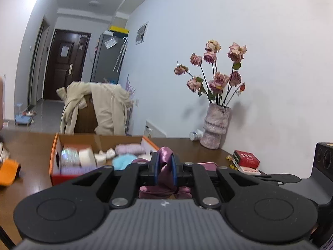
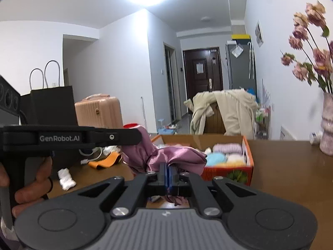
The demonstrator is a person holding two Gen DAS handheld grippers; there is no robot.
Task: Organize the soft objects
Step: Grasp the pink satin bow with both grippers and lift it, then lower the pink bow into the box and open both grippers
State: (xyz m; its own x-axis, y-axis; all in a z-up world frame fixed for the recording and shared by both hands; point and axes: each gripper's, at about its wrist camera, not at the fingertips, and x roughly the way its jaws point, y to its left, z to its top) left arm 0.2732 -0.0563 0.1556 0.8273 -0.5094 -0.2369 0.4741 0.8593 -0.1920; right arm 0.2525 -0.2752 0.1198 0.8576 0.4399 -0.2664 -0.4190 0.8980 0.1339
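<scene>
- Step in hand, as I judge it: both grippers carry the purple satin cloth (image 2: 166, 156) above the table (image 2: 291, 166), near the box (image 2: 248, 162) that sits at the table's far edge.
- The left gripper (image 1: 164, 167) is clamped on a fold of the cloth; its blue pads (image 1: 174, 169) stand slightly apart with fabric bunched between them.
- The right gripper (image 2: 168, 176) has its jaws pressed almost together, pinching a thin edge of the cloth, which spills forward and down below them.
- Next move, probably: fold or gather the slack, then lower the cloth into the box; it is slippery and limp, so both grips must hold until it rests inside.
- Only the left view shows the box's inner contents clearly: pale rolls (image 1: 87, 156), a lilac bundle (image 1: 130, 149), a blue fluffy piece (image 1: 121, 162), leaving little free room.
- Only the right view shows the left gripper from the side, the white socks (image 2: 66, 179) and an orange cloth (image 2: 106, 160) near the table's left edge.
</scene>
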